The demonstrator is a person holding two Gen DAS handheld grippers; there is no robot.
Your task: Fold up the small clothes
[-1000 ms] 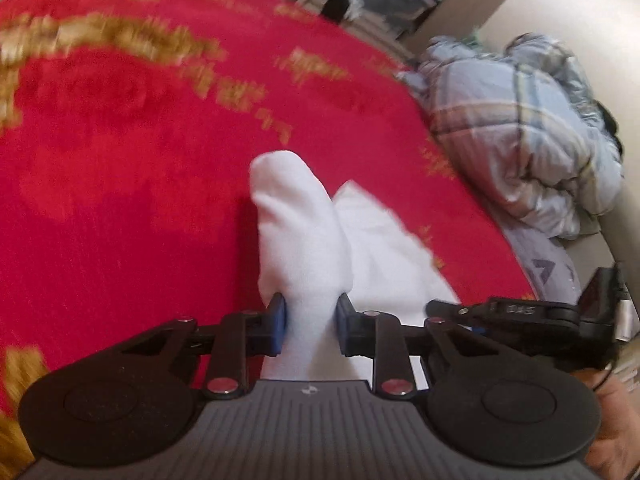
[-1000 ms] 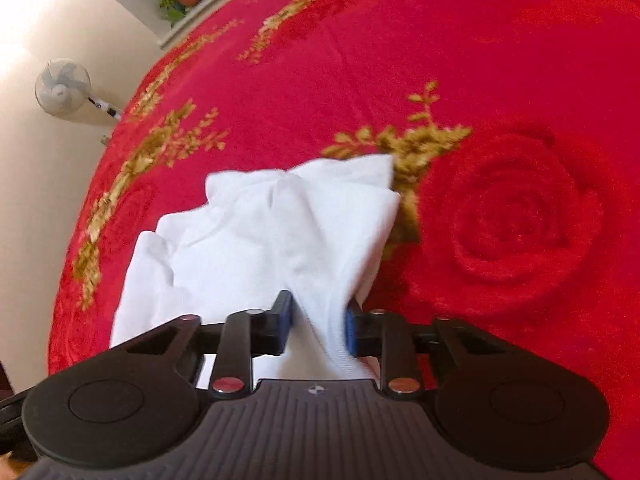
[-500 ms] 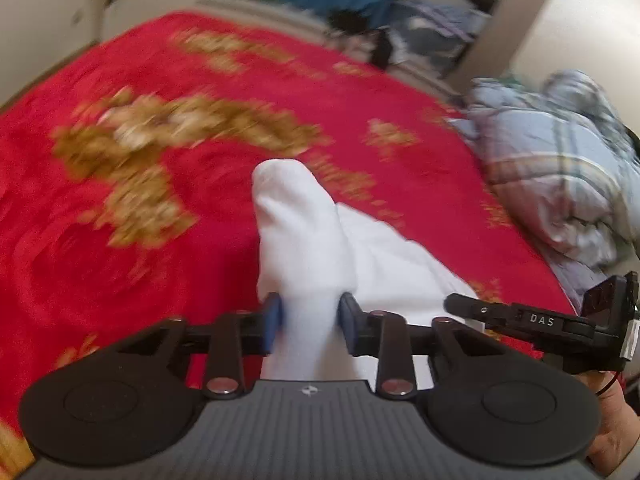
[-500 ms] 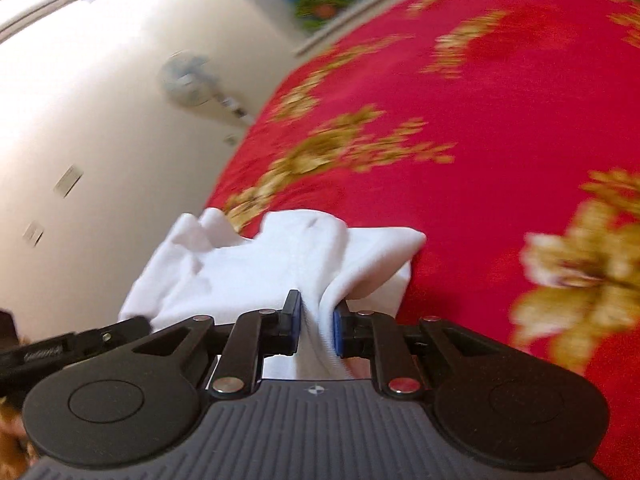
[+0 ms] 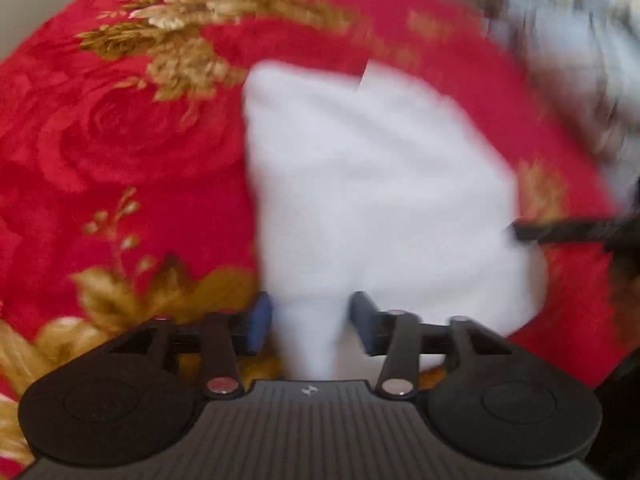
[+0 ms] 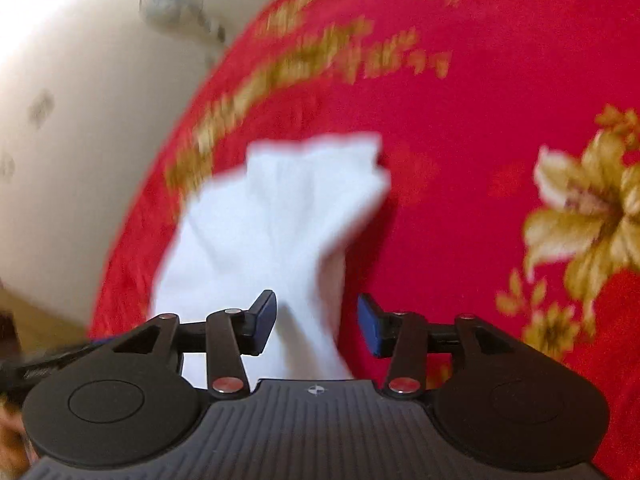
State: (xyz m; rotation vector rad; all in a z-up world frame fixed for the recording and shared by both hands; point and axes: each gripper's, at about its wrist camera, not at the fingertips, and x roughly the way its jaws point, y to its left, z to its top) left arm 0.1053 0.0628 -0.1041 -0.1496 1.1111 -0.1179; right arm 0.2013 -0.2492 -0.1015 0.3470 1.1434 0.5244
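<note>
Both views are blurred. The left tool (image 5: 307, 326) has its blue pads parted, a narrow tail of the white garment (image 5: 372, 184) running between them with gaps on both sides. Ahead of it the cloth spreads wide over the red floral bedspread (image 5: 120, 152). The right tool (image 6: 316, 322) is likewise spread apart, the garment (image 6: 276, 216) lying loose between its fingers and fanning out ahead.
</note>
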